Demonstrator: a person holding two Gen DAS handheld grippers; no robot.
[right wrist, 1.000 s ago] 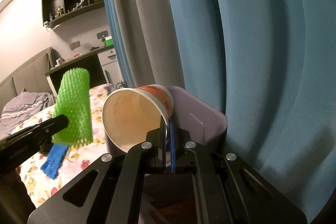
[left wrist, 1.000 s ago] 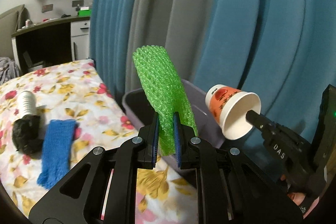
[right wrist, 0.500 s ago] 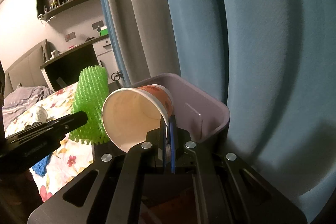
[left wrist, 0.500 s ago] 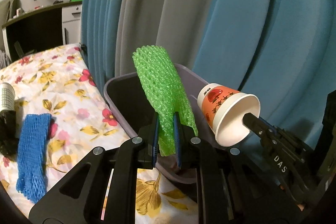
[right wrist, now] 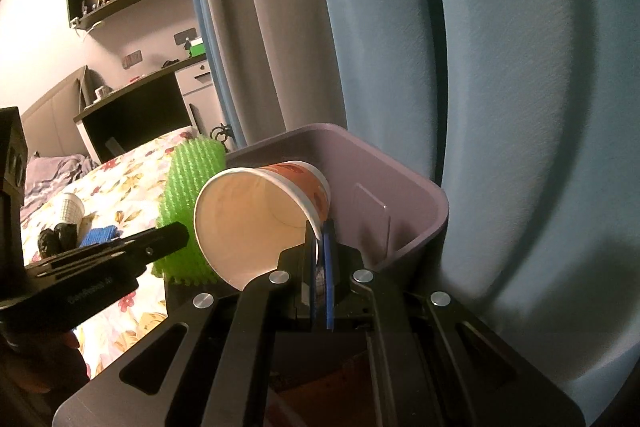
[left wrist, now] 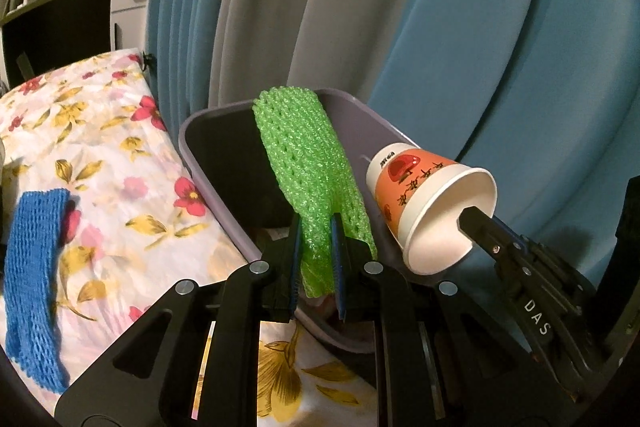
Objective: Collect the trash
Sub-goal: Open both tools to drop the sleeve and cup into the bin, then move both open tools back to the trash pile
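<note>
Change: both grippers have come lower and closer to the bin (left wrist: 224,183) than a second ago. In the left wrist view the bin opening fills more of the picture and the green net now hangs over its dark inside. I judge that the carrying is nearly done and letting go is the next step.
Curtain (right wrist: 500,67): the largest thing, heavy cloth in wide blue and grey folds, right behind the bin.
Bed cover (left wrist: 100,147): soft cloth with red and yellow flowers, a little wrinkled. The bin stands just beside its edge.
Bin: smooth grey-purple plastic, rectangular with rounded corners and a thick rim. Something lies at the bottom, but it is too dark to say what.
Green net (left wrist: 308,179): foam mesh sleeve, bright green, bumpy, bent into a soft arch. It looks light and springy.
Blue net (left wrist: 32,275): the same kind of mesh, lying flat on the bed cover, well apart from the bin. It is not collected yet.
Paper cup (left wrist: 428,207): thin paper, cone shape, orange print outside, white inside. It is tilted on its side over the bin, beside the green net.
Left gripper (left wrist: 316,255): the blue pads press on the lower end of the green net and squeeze it thin.
Right gripper (right wrist: 319,251): the jaws are fully closed on the rim of the paper cup, one inside and one outside.
</note>
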